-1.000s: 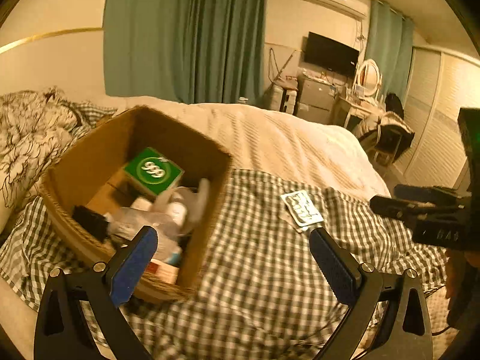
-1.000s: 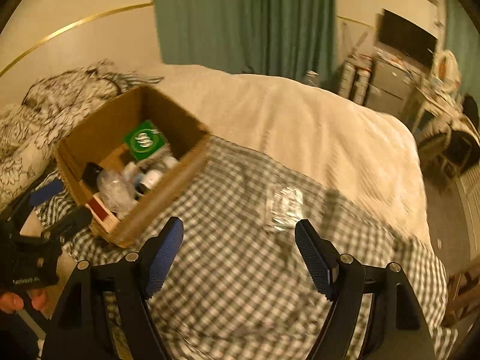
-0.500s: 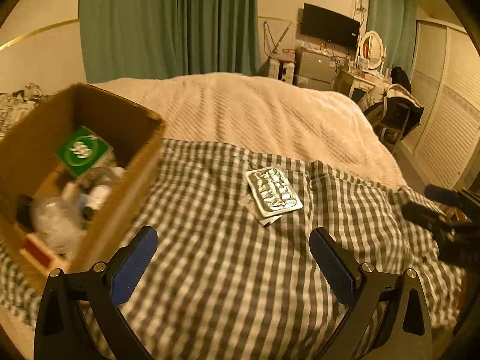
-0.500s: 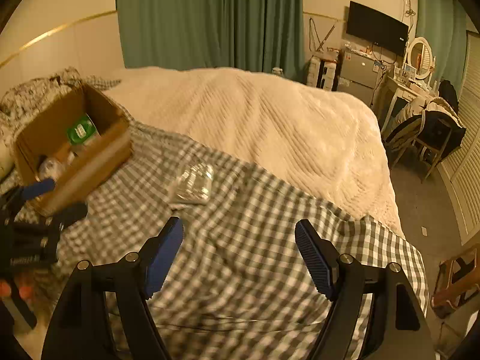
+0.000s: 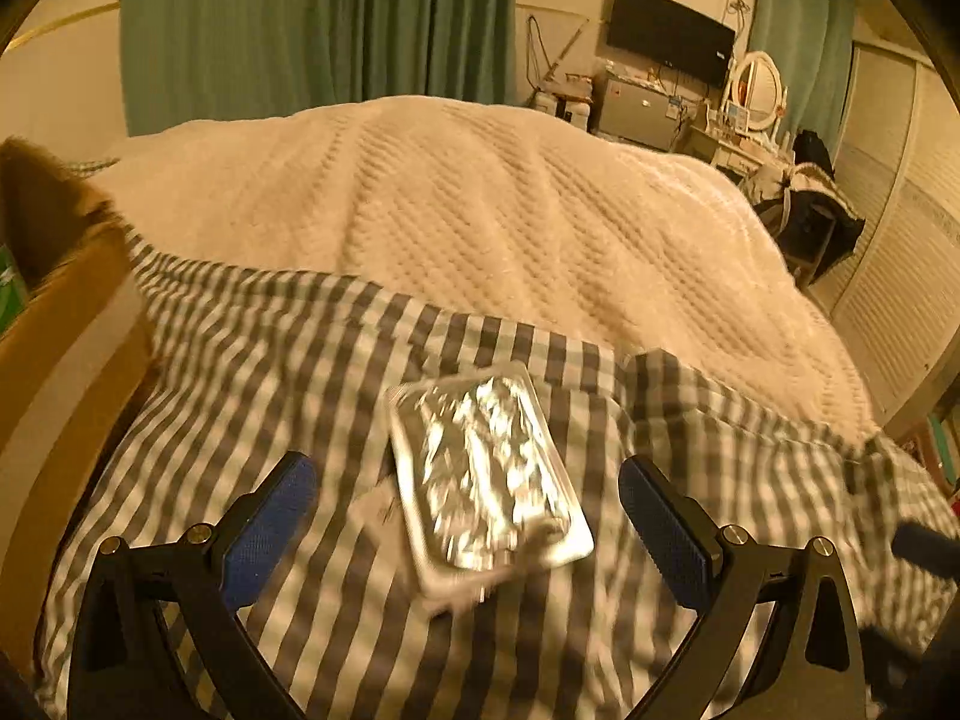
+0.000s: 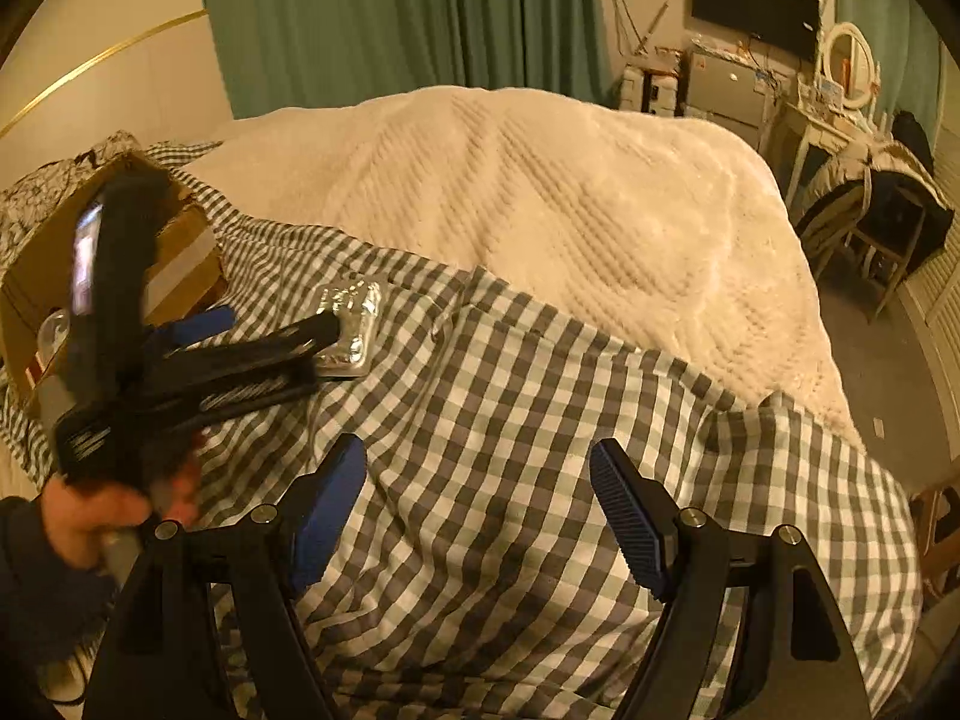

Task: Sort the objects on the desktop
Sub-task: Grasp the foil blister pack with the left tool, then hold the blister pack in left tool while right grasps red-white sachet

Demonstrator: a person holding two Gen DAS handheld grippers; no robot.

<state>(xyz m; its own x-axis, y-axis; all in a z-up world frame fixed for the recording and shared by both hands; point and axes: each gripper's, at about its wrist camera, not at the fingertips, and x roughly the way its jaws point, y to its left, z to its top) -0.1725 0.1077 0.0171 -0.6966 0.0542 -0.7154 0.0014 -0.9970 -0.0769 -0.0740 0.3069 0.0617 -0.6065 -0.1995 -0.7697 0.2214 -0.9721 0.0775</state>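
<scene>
A silver foil blister pack (image 5: 486, 474) lies flat on the checked cloth (image 5: 270, 372), with a small white slip of paper under its near left edge. My left gripper (image 5: 465, 516) hangs open just above it, the pack lying between the blue pads without touching them. In the right wrist view the same pack (image 6: 351, 330) sits beside the left gripper (image 6: 276, 327), held in a hand (image 6: 102, 510). My right gripper (image 6: 477, 510) is open over bare checked cloth (image 6: 510, 408), with nothing between its fingers.
A cardboard box (image 6: 180, 264) with several items stands at the left edge of the cloth; its corner (image 5: 66, 312) shows in the left wrist view. A cream quilt (image 5: 480, 192) covers the bed beyond. Green curtains, a TV and a dresser stand at the back.
My left gripper has swung right from the box and sunk toward the blister pack, which now lies between its pads. My right gripper has also moved right and lower over the cloth.
</scene>
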